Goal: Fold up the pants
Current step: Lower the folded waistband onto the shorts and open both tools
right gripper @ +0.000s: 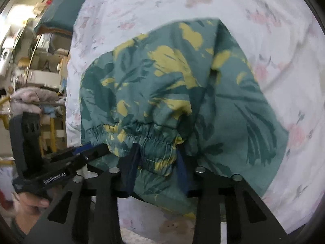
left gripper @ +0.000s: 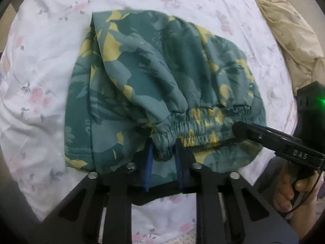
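The pants [left gripper: 154,85] are teal with yellow leaf print and lie partly folded on a white floral bedsheet [left gripper: 40,65]. Their elastic waistband [left gripper: 203,126] is lifted toward the near edge, over a lower layer. My left gripper [left gripper: 163,152] is shut on the waistband's left end. My right gripper [right gripper: 157,162] is shut on the waistband [right gripper: 146,140] at its other end. It enters the left wrist view from the right [left gripper: 239,131]. The left gripper shows at the left of the right wrist view [right gripper: 89,152].
A crumpled beige blanket [left gripper: 288,34] lies at the far right of the bed. Beyond the bed's left edge in the right wrist view are cluttered shelves and a pile of clothes [right gripper: 30,99]. The sheet surrounds the pants on all sides.
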The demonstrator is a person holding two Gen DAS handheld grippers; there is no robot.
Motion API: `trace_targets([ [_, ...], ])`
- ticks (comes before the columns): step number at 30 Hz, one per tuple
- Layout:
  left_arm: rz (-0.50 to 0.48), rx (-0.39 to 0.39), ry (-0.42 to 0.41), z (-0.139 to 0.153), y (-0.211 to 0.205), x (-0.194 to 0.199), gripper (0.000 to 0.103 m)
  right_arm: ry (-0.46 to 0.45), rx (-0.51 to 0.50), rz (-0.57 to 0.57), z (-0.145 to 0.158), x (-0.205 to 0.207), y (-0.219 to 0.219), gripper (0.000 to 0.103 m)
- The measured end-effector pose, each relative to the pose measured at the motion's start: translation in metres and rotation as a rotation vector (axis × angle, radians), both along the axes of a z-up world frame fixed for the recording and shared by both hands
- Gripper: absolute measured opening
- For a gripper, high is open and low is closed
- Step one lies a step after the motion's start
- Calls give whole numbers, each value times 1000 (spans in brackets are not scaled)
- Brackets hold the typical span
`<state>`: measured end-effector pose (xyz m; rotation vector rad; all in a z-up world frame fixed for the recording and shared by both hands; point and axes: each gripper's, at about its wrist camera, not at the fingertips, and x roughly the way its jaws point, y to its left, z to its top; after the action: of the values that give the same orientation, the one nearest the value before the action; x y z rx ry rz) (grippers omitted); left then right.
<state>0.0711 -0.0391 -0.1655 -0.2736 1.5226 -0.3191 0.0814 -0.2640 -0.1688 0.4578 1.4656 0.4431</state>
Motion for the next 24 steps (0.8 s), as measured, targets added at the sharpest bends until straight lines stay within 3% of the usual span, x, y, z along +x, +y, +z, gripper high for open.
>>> trace_targets([
  [7,-14,-84,-100,50,15,-16,14,-80,71,7,41,-16,-10,24],
  [10,-43,-71,-72,45,17,-30,14,-72,85,25,47,-32,-9,24],
  [13,-73,-1,-22,24,10,-40,15,6,43,53,29,-43,1,24],
  [16,-60,90,26,0,8,-42,30,104,-23,95,3,-47,12,34],
  [17,-48,107,40,-3,9,-43,40,113,-49,97,-1,-46,13,36],
  [18,-44,112,41,-1,11,-43,44,113,-63,98,-1,-46,12,44],
  [21,-10,119,-25,19,24,-41,47,31,-88,91,18,-43,5,47],
  [24,106,182,-170,45,45,-33,47,-85,-155,21,41,-35,-14,47],
])
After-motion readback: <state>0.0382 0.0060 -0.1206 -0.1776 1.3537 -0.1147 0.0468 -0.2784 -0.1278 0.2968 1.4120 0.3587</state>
